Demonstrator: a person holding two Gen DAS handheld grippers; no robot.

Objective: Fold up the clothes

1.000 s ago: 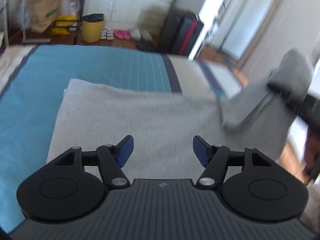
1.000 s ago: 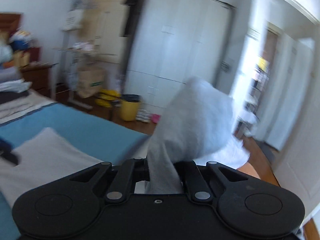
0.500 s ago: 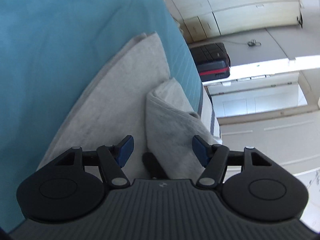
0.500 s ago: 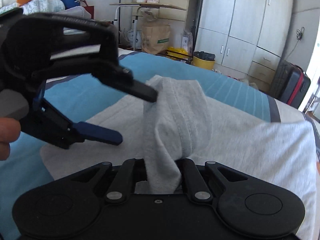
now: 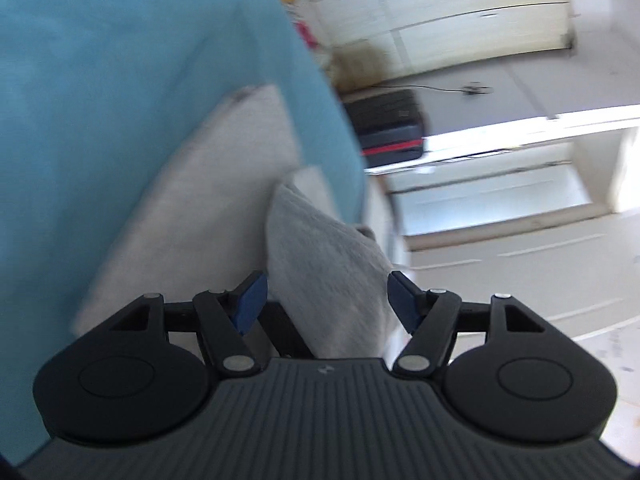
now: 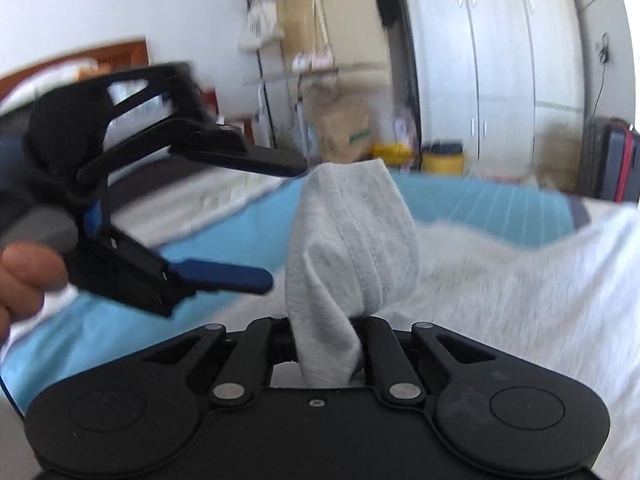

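A light grey garment (image 6: 500,280) lies spread on the blue bedcover (image 6: 480,204). My right gripper (image 6: 326,332) is shut on a raised fold of it (image 6: 352,236), which stands up in front of the camera. My left gripper (image 5: 324,294) is open, tilted on its side, and its blue pads (image 5: 250,300) straddle that same raised fold (image 5: 332,272) without closing on it. In the right wrist view the left gripper (image 6: 280,224) shows at the left, held by a person's hand (image 6: 24,276), jaws apart just beside the fold.
A black and red suitcase (image 5: 388,128) stands past the bed's far edge. White wardrobe doors (image 6: 500,60), a yellow bin (image 6: 442,160), a brown paper bag (image 6: 344,128) and a rack line the far wall. More bedding lies at the left (image 6: 192,200).
The right gripper carried the fold in over the spread garment. The left gripper rolled onto its side and closed in around the fold, staying open.
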